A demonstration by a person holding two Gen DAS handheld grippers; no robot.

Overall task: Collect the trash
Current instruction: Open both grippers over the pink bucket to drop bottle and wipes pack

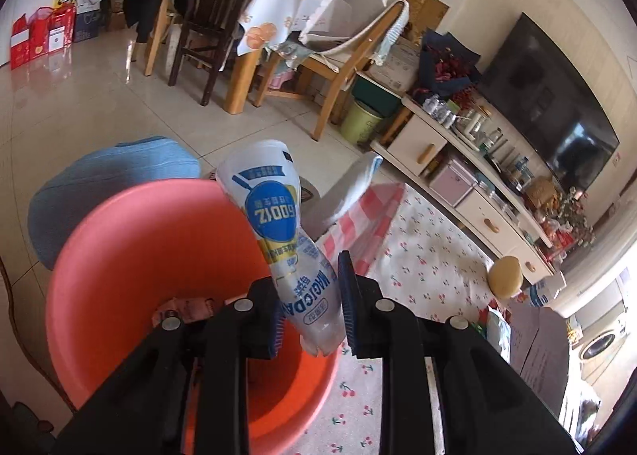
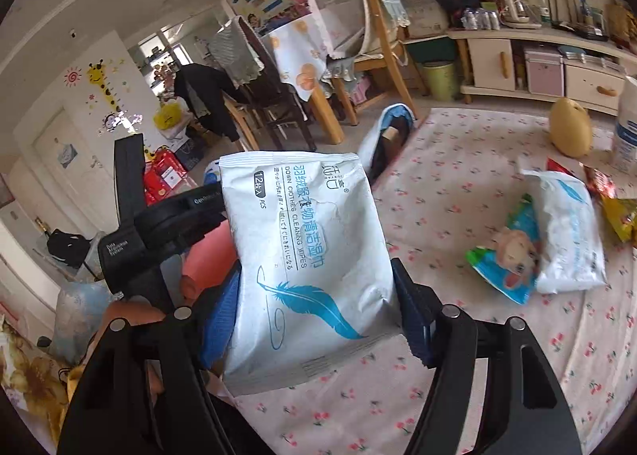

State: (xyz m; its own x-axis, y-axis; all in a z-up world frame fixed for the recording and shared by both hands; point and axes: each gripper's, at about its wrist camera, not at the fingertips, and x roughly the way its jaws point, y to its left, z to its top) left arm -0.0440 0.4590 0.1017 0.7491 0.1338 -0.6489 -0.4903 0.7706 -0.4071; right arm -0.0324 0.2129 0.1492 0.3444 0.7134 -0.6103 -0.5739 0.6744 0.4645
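Left gripper is pinching a squished white-and-blue pouch right above the orange bucket, long axis pointing up and away from the fingers, so I'd guess it drops straight in. Right gripper is clamped on a wipes pack over the tablecloth's left edge, bucket further left.

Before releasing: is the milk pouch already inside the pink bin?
Not inside: the milk pouch sits in the left claw, above the pink bin.
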